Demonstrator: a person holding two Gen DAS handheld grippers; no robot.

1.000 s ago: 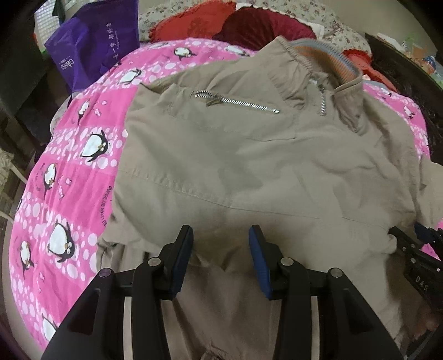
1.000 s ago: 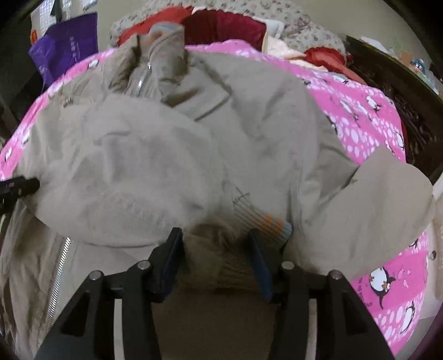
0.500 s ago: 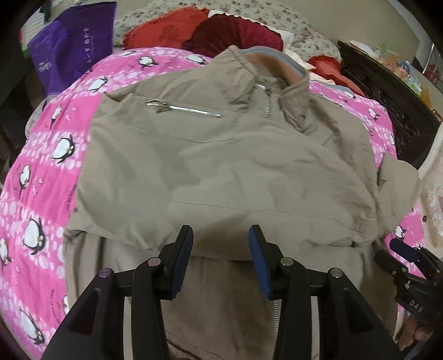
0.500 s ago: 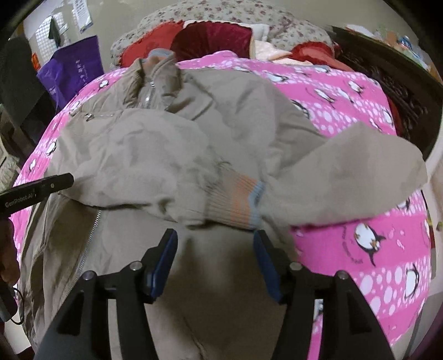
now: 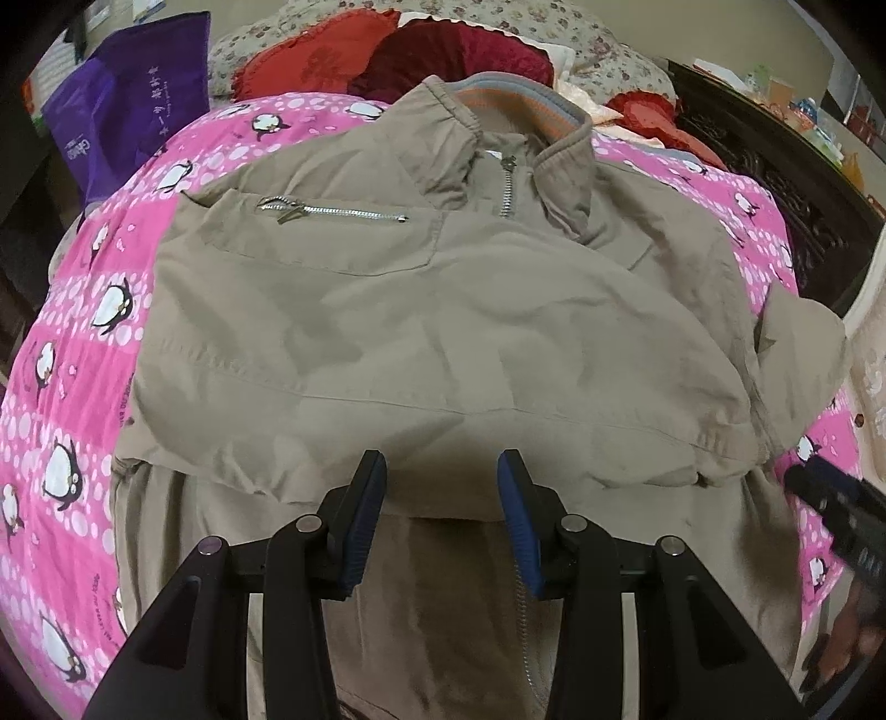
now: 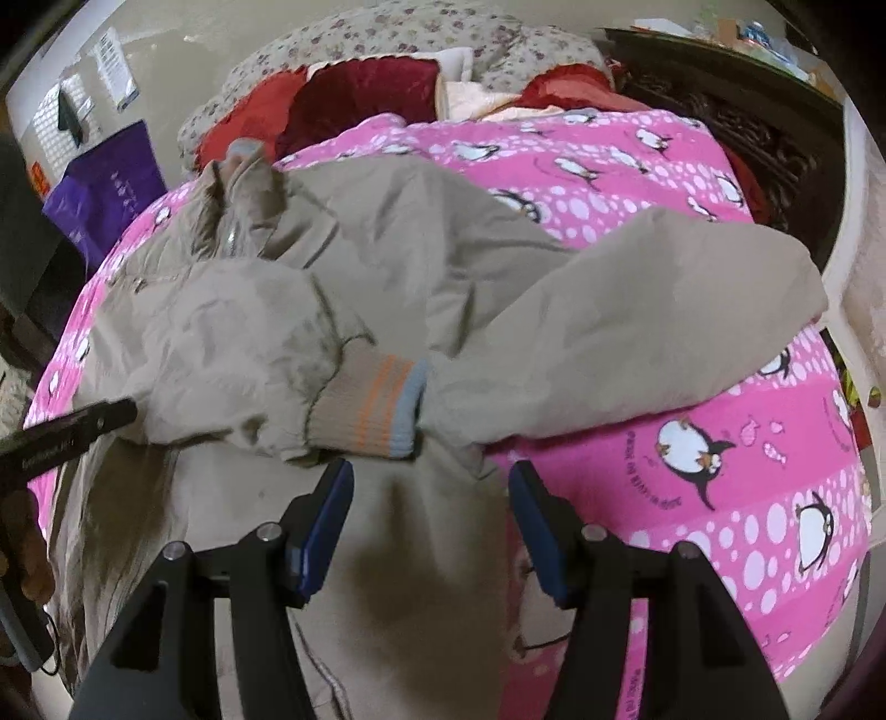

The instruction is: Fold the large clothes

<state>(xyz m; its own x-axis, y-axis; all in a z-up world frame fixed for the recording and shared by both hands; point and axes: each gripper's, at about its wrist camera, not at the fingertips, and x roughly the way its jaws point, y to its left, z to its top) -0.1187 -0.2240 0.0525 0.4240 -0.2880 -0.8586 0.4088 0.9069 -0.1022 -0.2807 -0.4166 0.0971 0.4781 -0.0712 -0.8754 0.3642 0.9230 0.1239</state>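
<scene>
A large khaki zip jacket lies front up on a pink penguin bedspread, collar at the far side. One sleeve is folded across its chest, and its ribbed cuff with orange and blue stripes lies just ahead of my right gripper. The other sleeve lies out to the right over the bedspread. My left gripper is open and empty above the folded sleeve's near edge. My right gripper is open and empty, and shows at the right edge of the left view.
Red cushions and a floral pillow are piled at the head of the bed. A purple bag stands at the far left. A dark carved bed frame runs along the right side.
My right gripper has let go of the sleeve cuff, opened and drawn back; the cuff now rests on the jacket. My left gripper has drawn back a little and stays open.
</scene>
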